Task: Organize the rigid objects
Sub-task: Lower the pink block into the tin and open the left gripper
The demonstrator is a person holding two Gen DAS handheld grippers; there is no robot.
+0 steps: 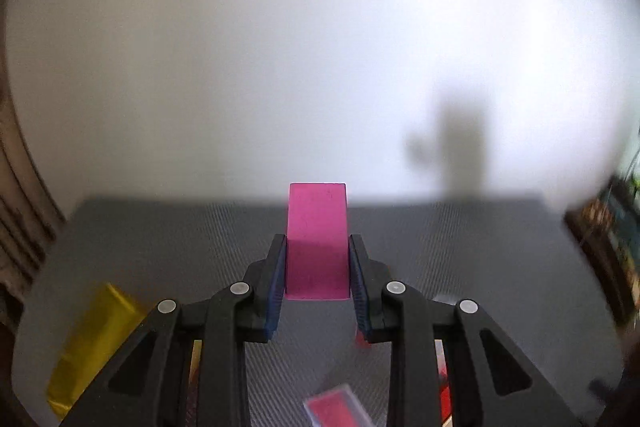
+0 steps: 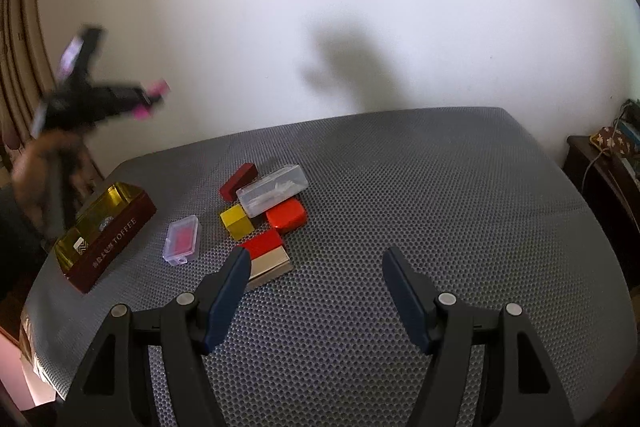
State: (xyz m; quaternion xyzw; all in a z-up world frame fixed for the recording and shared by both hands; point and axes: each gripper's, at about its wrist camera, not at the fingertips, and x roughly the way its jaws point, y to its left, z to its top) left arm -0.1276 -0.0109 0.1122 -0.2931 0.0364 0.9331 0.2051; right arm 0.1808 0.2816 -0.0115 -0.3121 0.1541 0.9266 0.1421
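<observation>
My left gripper (image 1: 318,247) is shut on a magenta block (image 1: 317,231), held well above the grey mat (image 1: 440,247). The right wrist view shows that gripper (image 2: 154,99) blurred in the air at the left, the magenta block (image 2: 158,87) between its fingers. My right gripper (image 2: 316,259) hovers open and holds nothing over the mat (image 2: 400,187). Ahead of it lies a cluster: a dark red block (image 2: 238,181), a clear plastic case (image 2: 272,195), a yellow cube (image 2: 237,223), an orange-red tin (image 2: 287,215), a red block (image 2: 262,243) and a tan block (image 2: 270,267).
A gold-lined toffee box (image 2: 106,233) stands open at the mat's left edge; it shows yellow (image 1: 92,339) in the left wrist view. A small clear case with a red insert (image 2: 182,239) lies beside it. A dark side table (image 2: 600,171) stands at the right. A white wall rises behind.
</observation>
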